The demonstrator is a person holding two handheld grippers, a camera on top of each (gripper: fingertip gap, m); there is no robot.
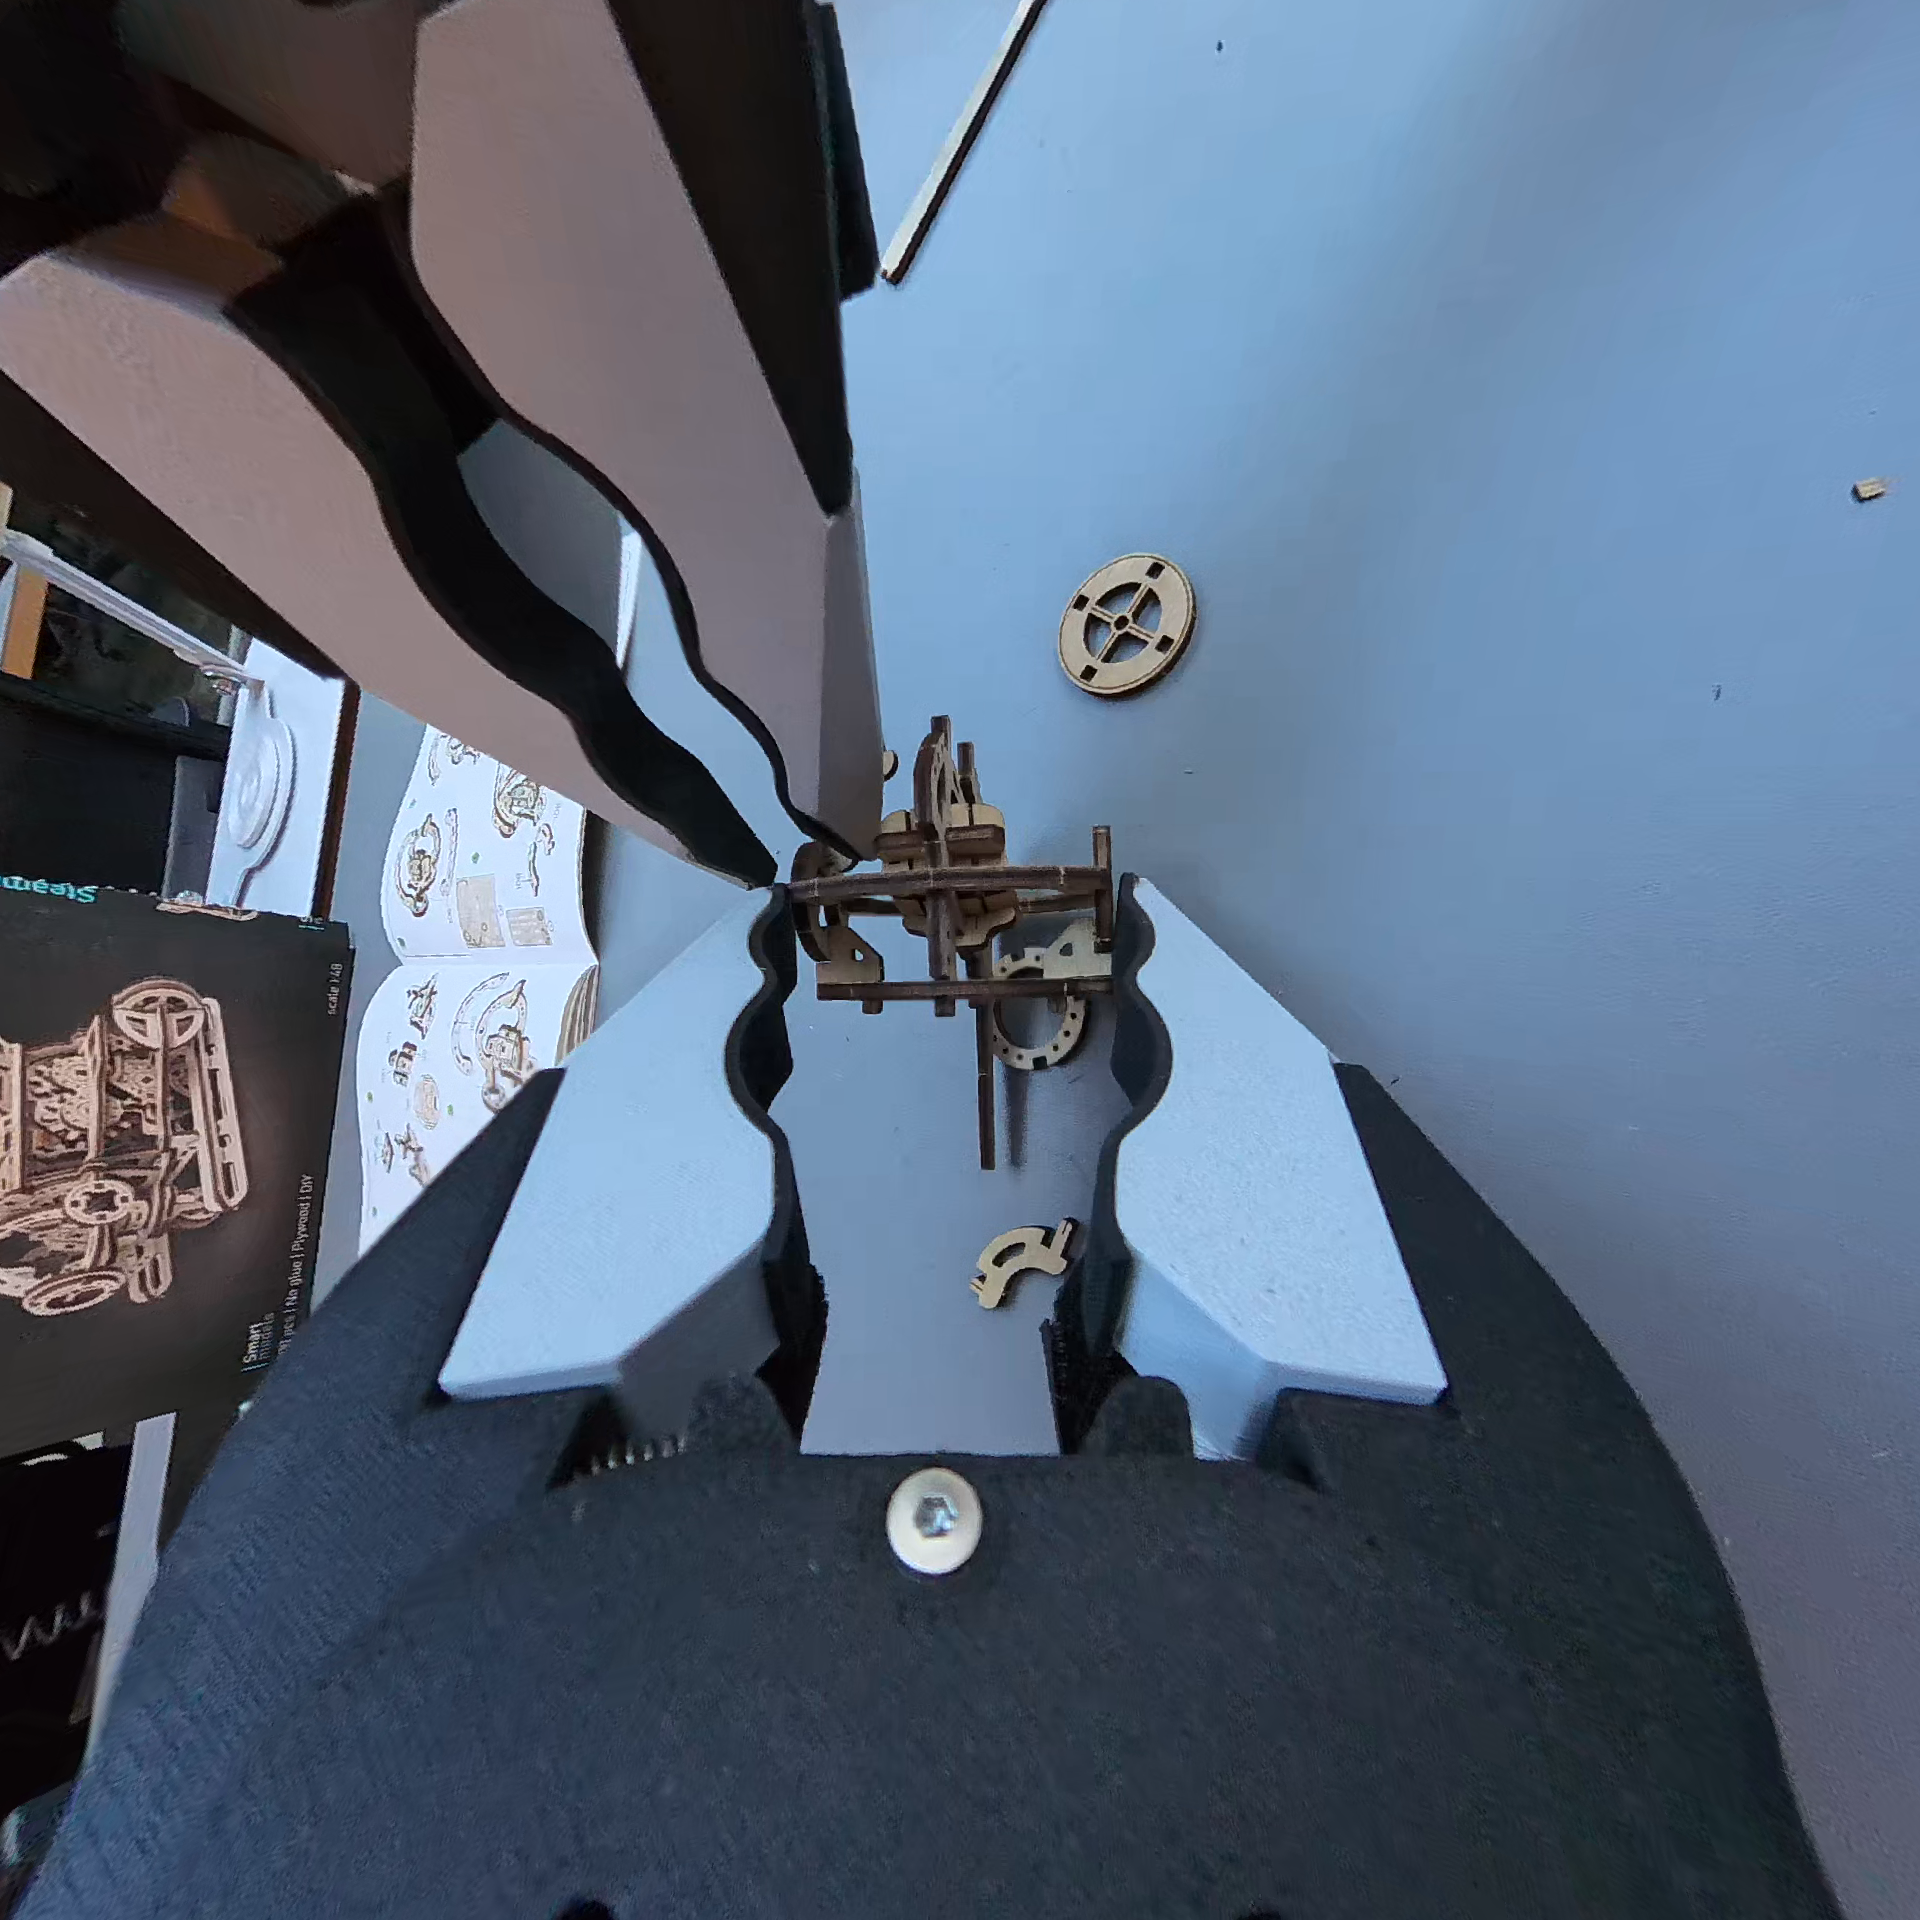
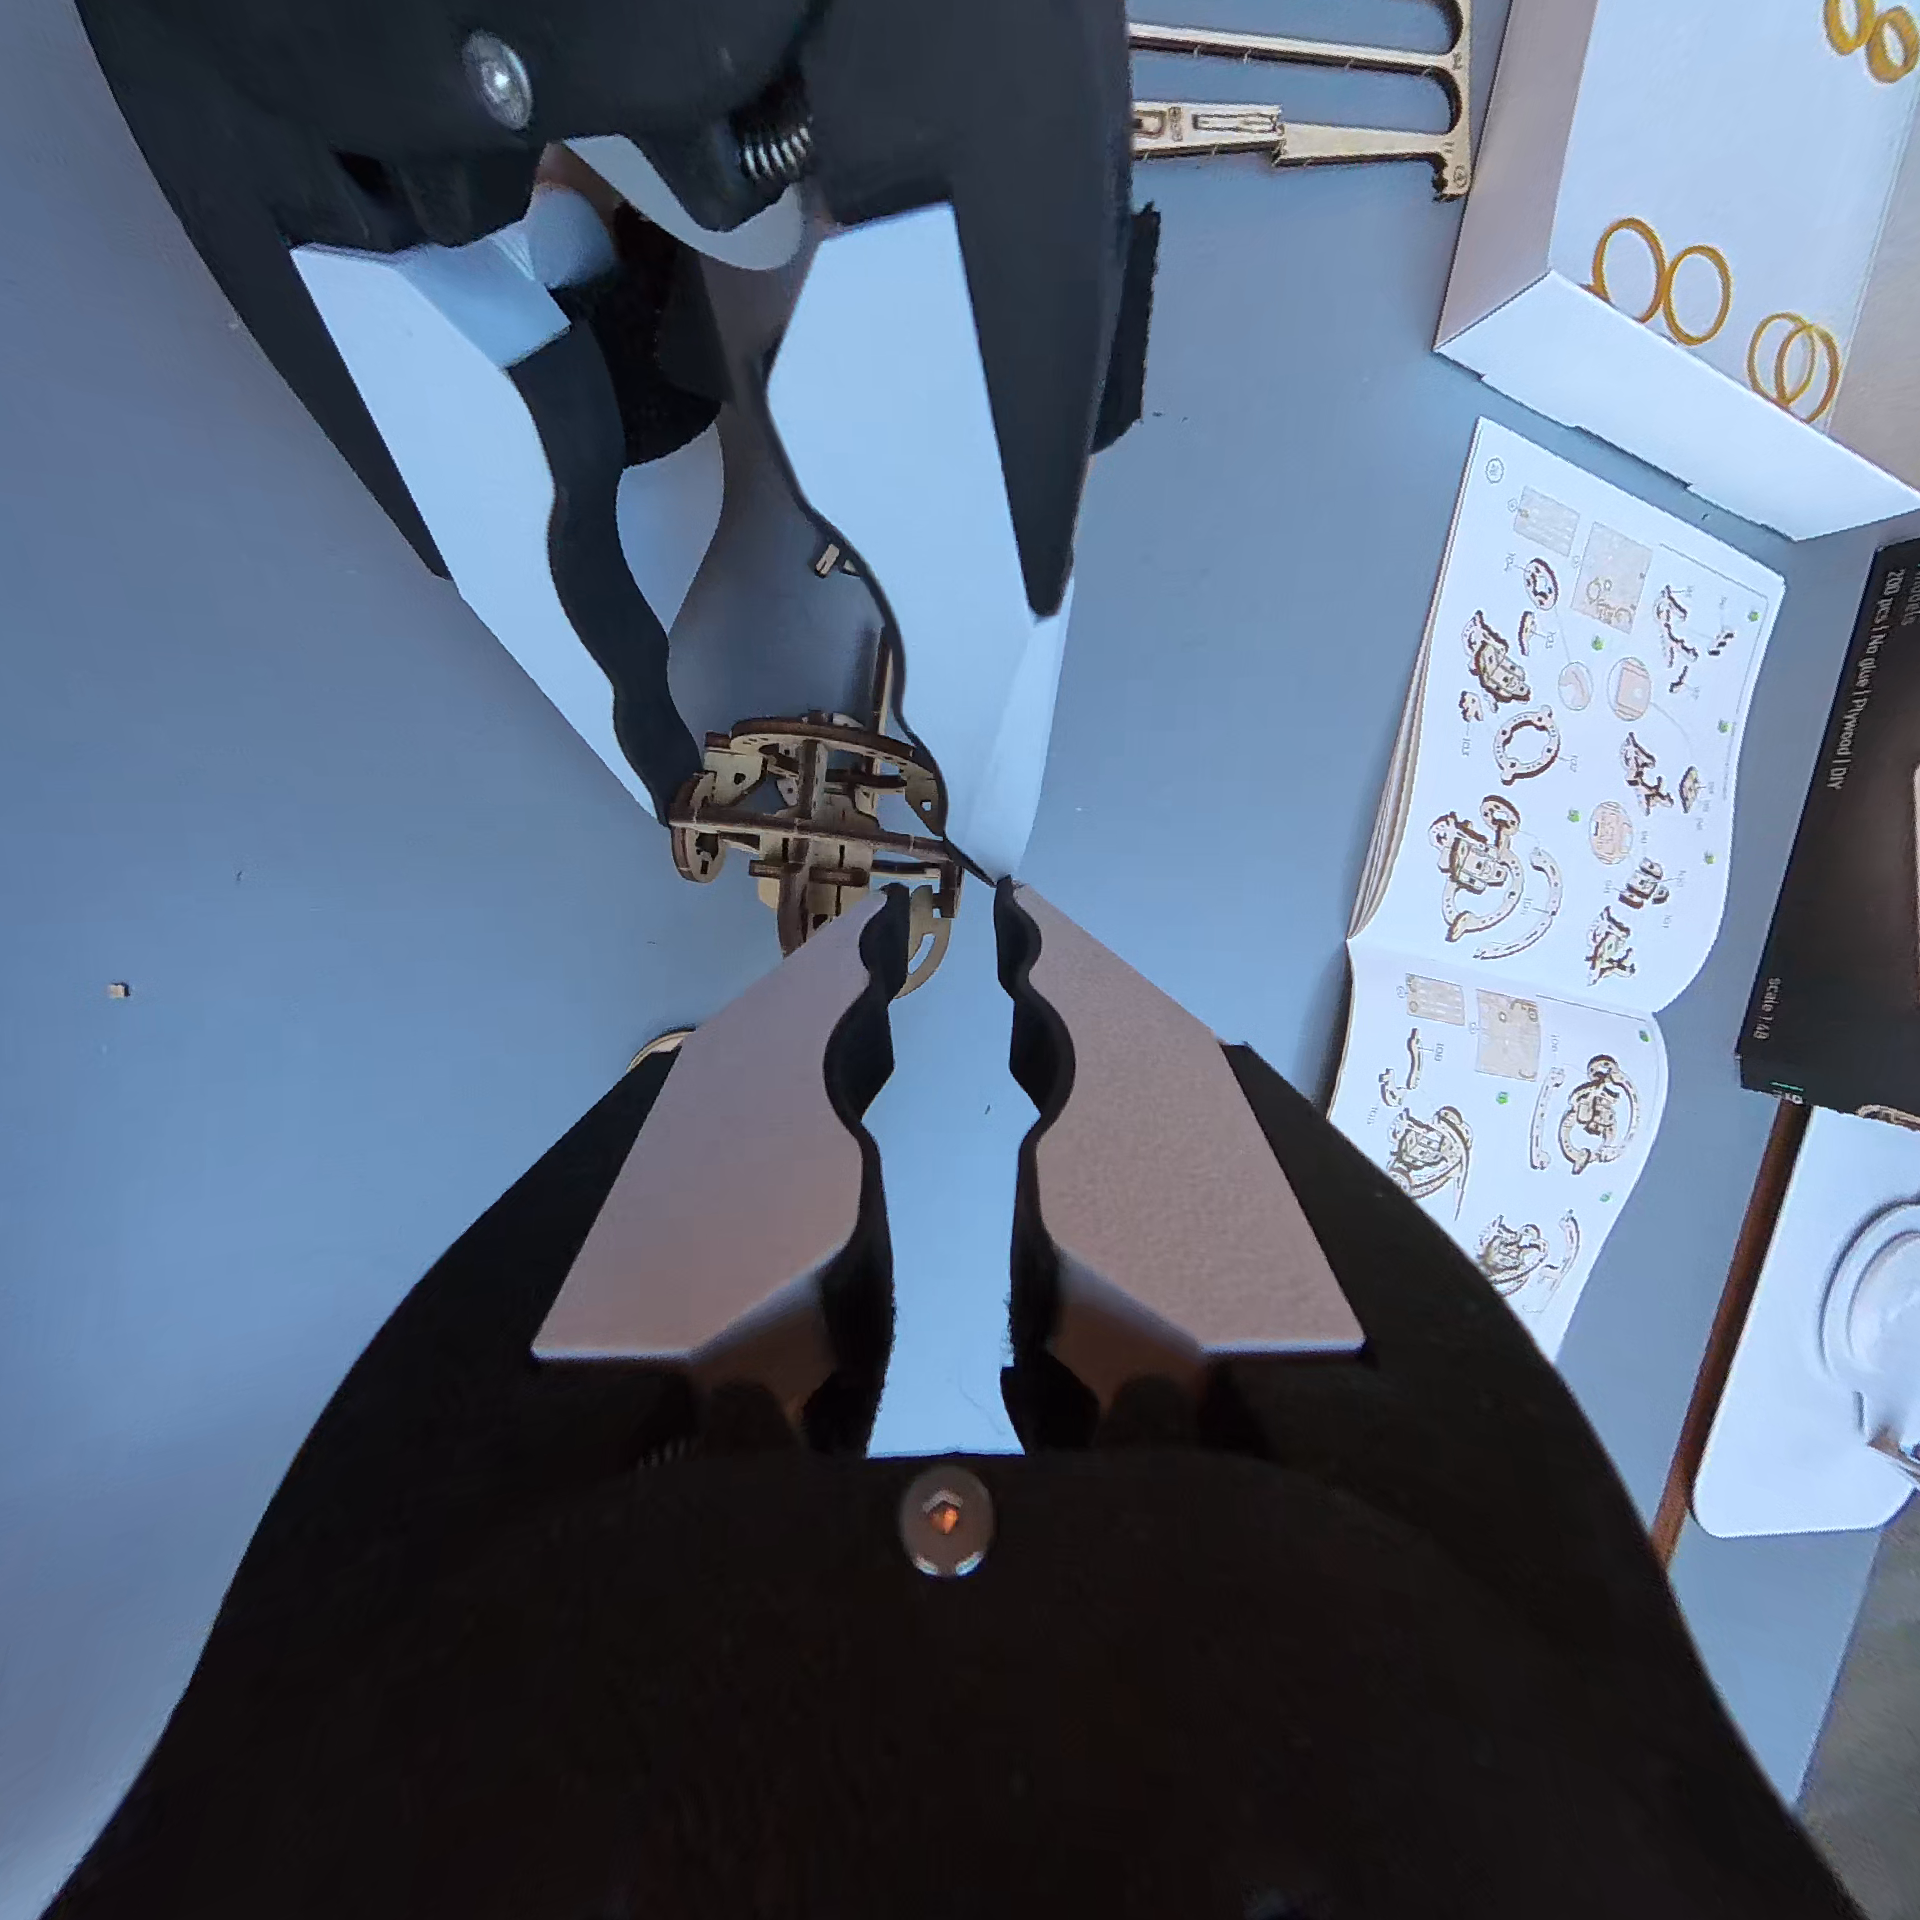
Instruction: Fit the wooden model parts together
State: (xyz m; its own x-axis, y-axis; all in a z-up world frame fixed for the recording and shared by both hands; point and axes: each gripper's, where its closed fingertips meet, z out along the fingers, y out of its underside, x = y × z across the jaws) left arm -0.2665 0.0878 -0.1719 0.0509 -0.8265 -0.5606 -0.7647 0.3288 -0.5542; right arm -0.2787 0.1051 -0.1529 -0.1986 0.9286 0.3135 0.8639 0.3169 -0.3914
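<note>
A small half-built wooden model [image 1: 940, 894] of crossed laser-cut plates is held above the blue-grey table [image 1: 1455, 935]. My left gripper [image 1: 951, 909], with white fingers, is shut on it and grips its two ends. The model also shows in the right wrist view [image 2: 805, 821], between the left gripper's tips [image 2: 810, 826]. My right gripper [image 2: 945, 899], with brownish fingers, has its jaws a narrow gap apart and nothing is clamped between them. Its tips touch the model's edge beside a curved wooden part [image 2: 928, 940]. In the left wrist view the right gripper [image 1: 810, 857] comes in from the upper left.
A spoked wooden disc [image 1: 1127, 623], a small curved piece [image 1: 1023, 1262] and a wood chip [image 1: 1870, 488] lie on the table. An open instruction booklet [image 2: 1538, 883], a black kit box [image 2: 1849, 831], a white box [image 2: 1683, 260] and cut-out wooden sheets [image 2: 1299, 104] lie to the side.
</note>
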